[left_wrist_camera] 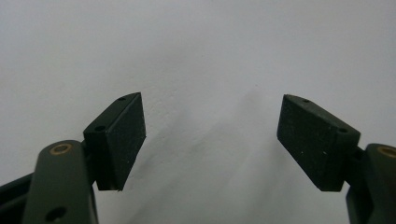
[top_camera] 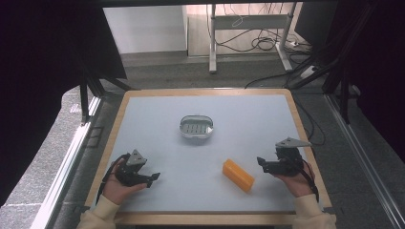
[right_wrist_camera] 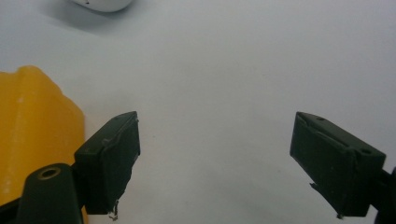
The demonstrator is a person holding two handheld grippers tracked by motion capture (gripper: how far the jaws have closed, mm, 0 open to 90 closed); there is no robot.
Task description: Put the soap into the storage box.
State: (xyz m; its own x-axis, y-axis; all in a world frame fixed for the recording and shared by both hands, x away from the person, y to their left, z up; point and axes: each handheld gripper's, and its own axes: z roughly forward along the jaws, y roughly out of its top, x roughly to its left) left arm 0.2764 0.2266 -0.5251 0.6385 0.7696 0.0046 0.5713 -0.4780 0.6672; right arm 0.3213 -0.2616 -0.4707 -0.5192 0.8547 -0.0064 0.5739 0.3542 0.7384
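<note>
Orange block (top_camera: 238, 175) lies flat on the pale surface (top_camera: 157, 133), front-right of centre, long axis diagonal. R gripper (top_camera: 262, 164) sits just right of it, near but apart, held low by the person's right hand (top_camera: 297, 182); its fingers (right_wrist_camera: 109, 161) are spread wide w/ nothing between, and in the right gripper view the block (right_wrist_camera: 37, 135) shows beside the left-hand finger, outside the gap. L gripper (top_camera: 153, 179) is at front-left, well apart from the block, in the left hand (top_camera: 117, 186); fingers (left_wrist_camera: 119, 140) also spread wide over bare surface. White slotted dish (top_camera: 196, 127) sits near centre, behind the block, apart from both grippers.
</note>
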